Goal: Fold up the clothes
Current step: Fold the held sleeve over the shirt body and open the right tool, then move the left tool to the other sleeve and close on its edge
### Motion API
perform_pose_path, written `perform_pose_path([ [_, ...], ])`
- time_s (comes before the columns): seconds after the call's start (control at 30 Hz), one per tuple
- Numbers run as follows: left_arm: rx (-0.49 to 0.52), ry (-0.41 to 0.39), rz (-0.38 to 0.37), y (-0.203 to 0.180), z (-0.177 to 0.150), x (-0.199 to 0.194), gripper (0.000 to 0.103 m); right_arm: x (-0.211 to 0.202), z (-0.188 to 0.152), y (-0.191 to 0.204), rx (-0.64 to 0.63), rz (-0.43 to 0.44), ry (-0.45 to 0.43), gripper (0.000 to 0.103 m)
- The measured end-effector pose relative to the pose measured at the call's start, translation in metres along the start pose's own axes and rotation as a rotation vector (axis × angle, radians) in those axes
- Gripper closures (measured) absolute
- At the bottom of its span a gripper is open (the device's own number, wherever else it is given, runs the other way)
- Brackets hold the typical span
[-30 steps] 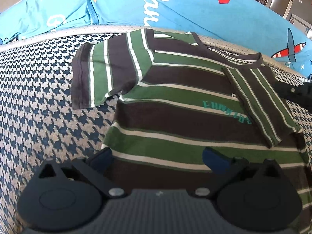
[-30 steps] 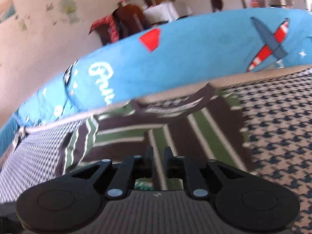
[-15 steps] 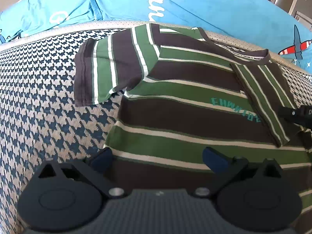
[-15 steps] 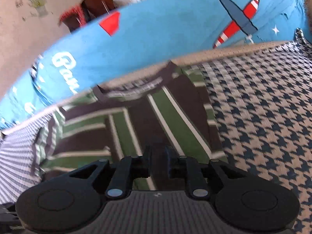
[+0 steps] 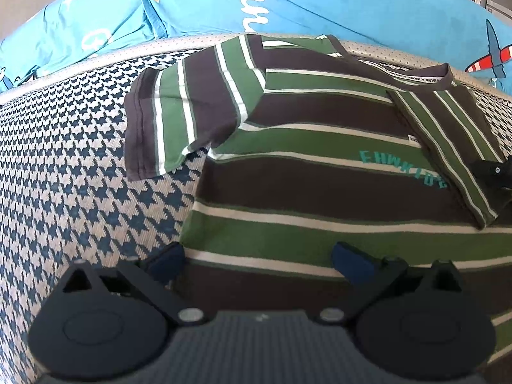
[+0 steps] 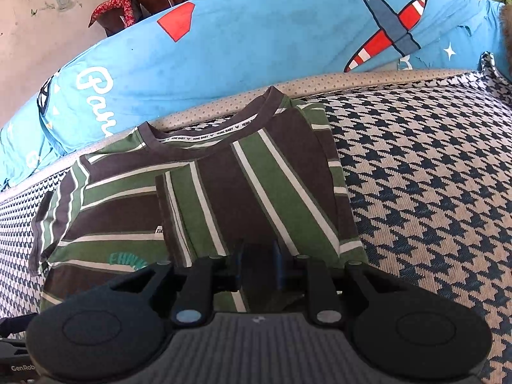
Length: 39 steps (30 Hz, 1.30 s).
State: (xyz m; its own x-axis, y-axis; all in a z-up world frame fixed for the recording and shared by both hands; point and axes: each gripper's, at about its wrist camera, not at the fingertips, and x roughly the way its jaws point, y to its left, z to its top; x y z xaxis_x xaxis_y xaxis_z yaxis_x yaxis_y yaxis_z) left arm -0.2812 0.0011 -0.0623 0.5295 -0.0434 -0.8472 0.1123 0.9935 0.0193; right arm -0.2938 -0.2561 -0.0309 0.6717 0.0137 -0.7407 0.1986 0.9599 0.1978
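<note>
A green, brown and white striped T-shirt (image 5: 304, 172) lies flat on the houndstooth cover; it also shows in the right wrist view (image 6: 243, 198). Its left sleeve (image 5: 166, 118) is spread out, and its right side (image 6: 265, 192) is folded over the body. My left gripper (image 5: 256, 257) is open above the shirt's lower left part, one fingertip (image 5: 166, 260) at the shirt's side edge. My right gripper (image 6: 257, 267) is shut on the folded flap's lower edge and appears at the right edge of the left wrist view (image 5: 492, 176).
A blue printed quilt (image 5: 288, 3) is bunched along the far side of the bed (image 6: 256, 41). The houndstooth cover (image 6: 432, 176) stretches to the right of the shirt and to its left (image 5: 64, 176). Chairs and a wall stand beyond.
My right gripper has moved the shirt's right side over the body and lowered toward the cover. My left gripper has drifted slightly, still open.
</note>
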Motion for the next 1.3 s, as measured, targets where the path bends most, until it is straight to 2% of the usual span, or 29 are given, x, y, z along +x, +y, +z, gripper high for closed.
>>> perform_pose_path([
  [0.17, 0.005, -0.024, 0.0, 0.0, -0.001, 0.002, 0.0, -0.008, -0.003, 0.003, 0.046, -0.011, -0.004, 0.082],
  [0.37, -0.003, -0.033, -0.007, 0.002, 0.0, 0.0, 0.0, -0.027, -0.019, 0.017, 0.099, -0.012, 0.032, 0.079],
  [0.47, -0.017, -0.04, 0.005, 0.006, 0.002, -0.003, 0.0, -0.034, -0.03, 0.028, 0.08, -0.012, 0.029, 0.07],
  [0.57, -0.064, -0.073, 0.031, 0.018, 0.009, -0.006, 0.0, -0.041, -0.038, 0.036, 0.051, -0.016, 0.024, 0.067],
  [0.87, -0.262, -0.105, 0.047, 0.074, 0.032, 0.001, 0.001, -0.037, -0.042, 0.048, 0.004, 0.019, 0.062, 0.066],
  [0.97, -0.278, -0.13, 0.058, 0.085, 0.041, 0.003, 0.006, -0.035, -0.043, 0.05, -0.01, 0.024, 0.074, 0.065],
  [1.17, -0.334, -0.145, 0.074, 0.109, 0.059, 0.013, 0.007, -0.031, -0.043, 0.053, -0.03, 0.027, 0.095, 0.062],
  [1.3, -0.375, -0.133, 0.04, 0.122, 0.068, 0.022, 0.007, -0.03, -0.043, 0.056, -0.049, 0.027, 0.1, 0.058],
])
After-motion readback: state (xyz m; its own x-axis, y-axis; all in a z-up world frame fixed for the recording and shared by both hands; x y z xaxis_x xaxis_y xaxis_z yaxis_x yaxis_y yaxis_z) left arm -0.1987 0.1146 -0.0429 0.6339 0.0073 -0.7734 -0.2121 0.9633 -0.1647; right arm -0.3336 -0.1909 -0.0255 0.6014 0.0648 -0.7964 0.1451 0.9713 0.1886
